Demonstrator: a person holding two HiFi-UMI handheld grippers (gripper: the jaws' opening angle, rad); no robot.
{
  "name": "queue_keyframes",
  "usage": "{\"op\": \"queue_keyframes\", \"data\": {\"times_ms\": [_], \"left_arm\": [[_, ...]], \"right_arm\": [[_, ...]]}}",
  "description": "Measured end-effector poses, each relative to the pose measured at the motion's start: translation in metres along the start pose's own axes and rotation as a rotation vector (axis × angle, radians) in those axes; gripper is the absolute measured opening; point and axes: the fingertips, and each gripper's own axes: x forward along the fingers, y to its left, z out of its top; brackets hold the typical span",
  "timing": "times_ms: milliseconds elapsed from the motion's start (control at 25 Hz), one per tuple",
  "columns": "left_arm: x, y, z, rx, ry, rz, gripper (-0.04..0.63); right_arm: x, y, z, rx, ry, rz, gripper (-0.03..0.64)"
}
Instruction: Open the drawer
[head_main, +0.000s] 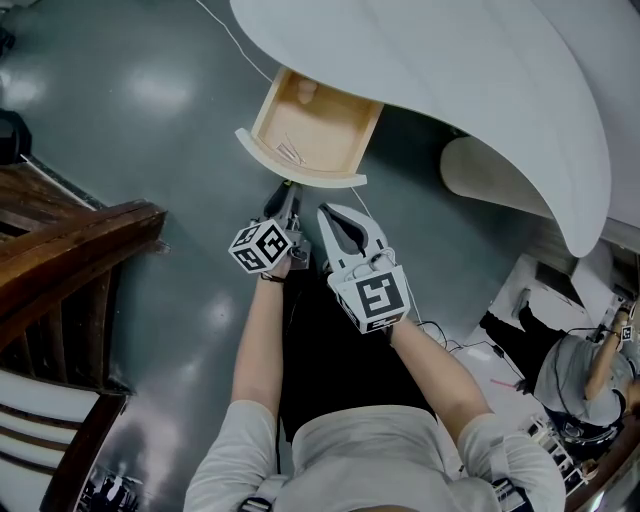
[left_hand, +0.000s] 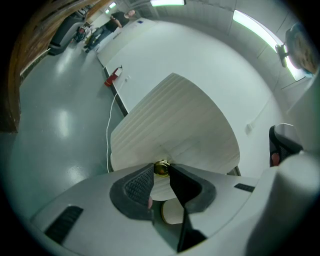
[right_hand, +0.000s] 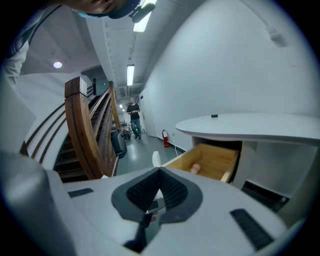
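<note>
Jaws of your left gripper (left_hand: 161, 171) are clamped on the brass knob (left_hand: 161, 168) of the drawer (head_main: 300, 173), which juts well out from under the white table (head_main: 450, 60). Your right gripper (right_hand: 159, 173) hangs just beside, pinched together on nothing. The drawer's slide axis runs straight back toward you.

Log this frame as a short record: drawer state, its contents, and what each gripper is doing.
drawer: open, pulled out from under the white desk
contents: small round pale thing at the back; thin items near the front, too small to identify
left gripper: jaws closed on the brass knob of the drawer front
right gripper: jaws shut, nothing between them, beside the left one
task status: drawer open, knob not released
</note>
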Motion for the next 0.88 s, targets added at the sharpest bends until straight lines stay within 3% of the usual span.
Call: {"op": "queue_keyframes", "data": {"times_ms": [320,680,880], "left_arm": [[0.000,0.000,0.002,0.004,-0.001,0.029,0.103],[-0.020,-0.004,-0.008,0.047,0.042,0.169,0.103],[-0.065,-0.039,-0.001,0.114,0.030,0.190,0.006]], "right_arm": [[-0.004,0.005,0.004,-0.006,0.010,0.019,0.012],[-0.022,-0.002,0.022,-0.007,0.014,0.007,0.012],[-0.046,-0.013,0.035,-0.005,0.004,-0.034,0.012]]}}
